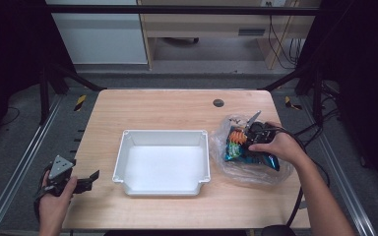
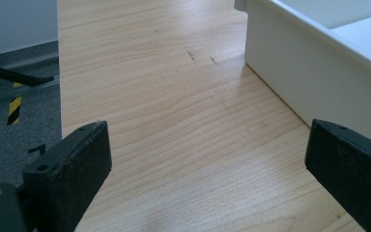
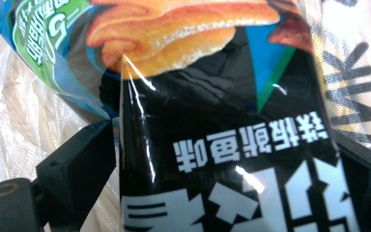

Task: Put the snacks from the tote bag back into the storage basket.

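A clear plastic bag (image 1: 256,173) of snack packs lies at the table's right side. My right gripper (image 1: 256,130) reaches into it from above. In the right gripper view a black snack pack (image 3: 222,96) with an orange picture and white lettering sits between the jaws of my right gripper (image 3: 227,169), which stand wide on either side of it, open. Crinkled plastic of the bag (image 3: 9,121) shows to the left. My left gripper (image 1: 91,181) rests at the table's front left corner, open, with bare wood between the jaws of that gripper (image 2: 207,159).
An empty white tray (image 1: 162,132) stands in the middle of the wooden table (image 1: 167,108); its wall (image 2: 294,72) is just right of my left gripper. A dark round grommet (image 1: 218,103) sits at the back. Metal rails run along both table sides.
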The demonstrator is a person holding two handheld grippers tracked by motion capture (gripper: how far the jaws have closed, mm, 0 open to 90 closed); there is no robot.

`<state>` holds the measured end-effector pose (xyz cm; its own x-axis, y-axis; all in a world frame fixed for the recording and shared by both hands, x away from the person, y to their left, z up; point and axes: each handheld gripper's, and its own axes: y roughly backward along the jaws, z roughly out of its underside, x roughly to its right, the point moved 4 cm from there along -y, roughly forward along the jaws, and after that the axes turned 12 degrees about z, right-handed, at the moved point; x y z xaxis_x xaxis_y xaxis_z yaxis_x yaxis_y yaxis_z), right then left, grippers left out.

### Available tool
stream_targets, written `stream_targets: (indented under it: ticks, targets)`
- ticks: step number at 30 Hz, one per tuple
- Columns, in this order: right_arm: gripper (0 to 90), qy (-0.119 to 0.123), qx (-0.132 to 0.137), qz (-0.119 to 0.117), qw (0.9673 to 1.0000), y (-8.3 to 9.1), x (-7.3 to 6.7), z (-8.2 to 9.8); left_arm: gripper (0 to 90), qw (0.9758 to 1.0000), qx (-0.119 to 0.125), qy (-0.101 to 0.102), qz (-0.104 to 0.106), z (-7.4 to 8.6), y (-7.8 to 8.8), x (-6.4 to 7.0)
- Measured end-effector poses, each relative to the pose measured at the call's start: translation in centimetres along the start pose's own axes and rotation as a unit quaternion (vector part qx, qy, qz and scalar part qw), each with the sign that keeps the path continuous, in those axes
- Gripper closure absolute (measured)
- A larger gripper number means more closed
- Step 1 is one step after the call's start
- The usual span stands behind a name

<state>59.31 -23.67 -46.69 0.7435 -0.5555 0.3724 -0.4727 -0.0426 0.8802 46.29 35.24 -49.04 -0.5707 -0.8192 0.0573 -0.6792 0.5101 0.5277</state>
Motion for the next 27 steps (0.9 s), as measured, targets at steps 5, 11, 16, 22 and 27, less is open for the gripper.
stream_targets:
  ticks: [5, 11, 16, 22, 27]
  targets:
    - [9.9, 0.003, -0.001, 0.002, 1.0, -0.1, -0.1, 0.1, 2.3, 1.0, 0.0, 0.0, 0.0, 0.0, 0.0, 0.0]
    - [16.2, 0.014, 0.001, 0.009, 0.9999, -0.1, -0.2, 0.3, 2.3, 1.0, 0.001, 0.002, -0.001, 0.0, 0.0, 0.0]
    - [29.5, 0.019, 0.003, 0.005, 0.9998, 0.2, -0.2, 0.6, 2.4, 1.0, 0.0, 0.0, -0.001, 0.0, 0.0, 0.0]
    - [35.1, 0.025, 0.005, 0.009, 0.9996, 0.7, -0.2, 0.7, 2.4, 1.0, -0.001, 0.0, 0.0, 0.0, 0.0, 0.0]
    - [37.6, 0.018, 0.015, 0.011, 0.9997, 1.2, 0.0, 1.0, 2.4, 1.0, 0.0, 0.001, -0.001, 0.0, 0.0, 0.0]
